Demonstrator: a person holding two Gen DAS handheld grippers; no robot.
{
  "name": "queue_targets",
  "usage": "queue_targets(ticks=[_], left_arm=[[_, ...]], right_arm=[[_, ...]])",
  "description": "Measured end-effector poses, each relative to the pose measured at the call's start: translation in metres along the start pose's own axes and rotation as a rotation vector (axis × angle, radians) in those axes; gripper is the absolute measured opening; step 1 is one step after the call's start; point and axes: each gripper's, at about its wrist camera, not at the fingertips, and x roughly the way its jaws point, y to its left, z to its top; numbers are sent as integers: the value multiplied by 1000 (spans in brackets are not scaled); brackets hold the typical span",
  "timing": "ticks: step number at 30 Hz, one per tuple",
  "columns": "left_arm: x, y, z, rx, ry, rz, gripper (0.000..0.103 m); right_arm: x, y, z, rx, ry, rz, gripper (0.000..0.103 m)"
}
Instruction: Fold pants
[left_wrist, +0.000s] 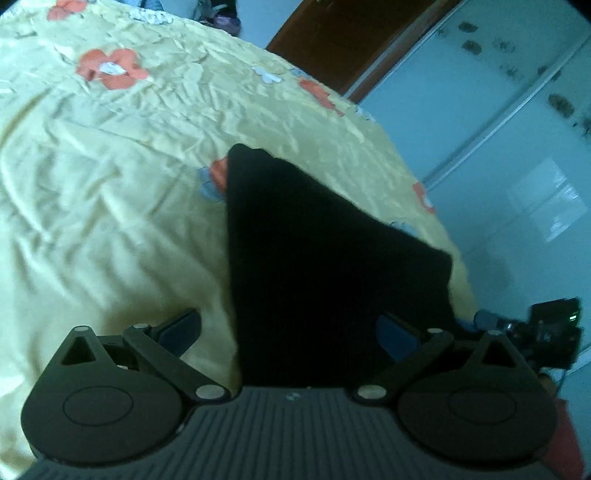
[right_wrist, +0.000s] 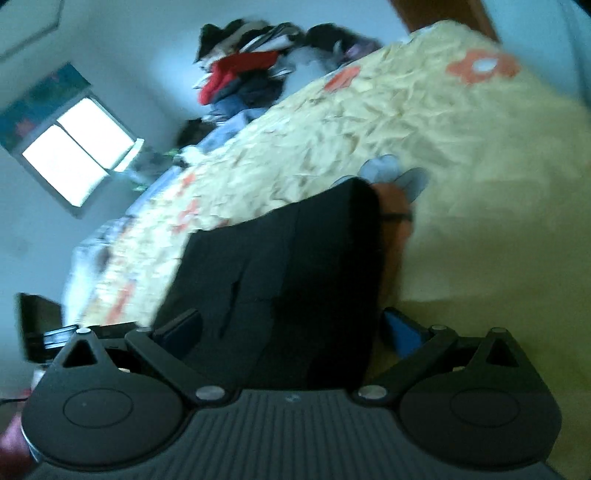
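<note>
the black pants (left_wrist: 314, 258) lay on the yellow flowered bedspread (left_wrist: 110, 203), folded, their long axis running away from the left gripper (left_wrist: 290, 332) and narrowing toward the far end. both the left and the right gripper (right_wrist: 291, 328) stood wide apart, straddling the cloth, pinching nothing.

My left wrist camera sits low and close over the bed (left_wrist: 110, 184), facing its far edge and a wardrobe (left_wrist: 498, 129). My right one faces the window (right_wrist: 74, 155). Both share the black pants (left_wrist: 314, 258).
</note>
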Motion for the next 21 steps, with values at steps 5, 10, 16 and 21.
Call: queue_targets(ticks=[5, 10, 16, 21], left_arm=[[15, -8, 2, 25, 1, -55, 100], [22, -17, 0, 69, -28, 8, 48], [16, -17, 0, 67, -83, 57, 17], [-3, -29, 0, 133, -148, 85, 14]], right_arm=[[12, -6, 9, 40, 43, 110, 103], [27, 3, 14, 20, 41, 90, 86], [28, 3, 7, 32, 14, -28, 31], [24, 27, 6, 20, -27, -39, 28]])
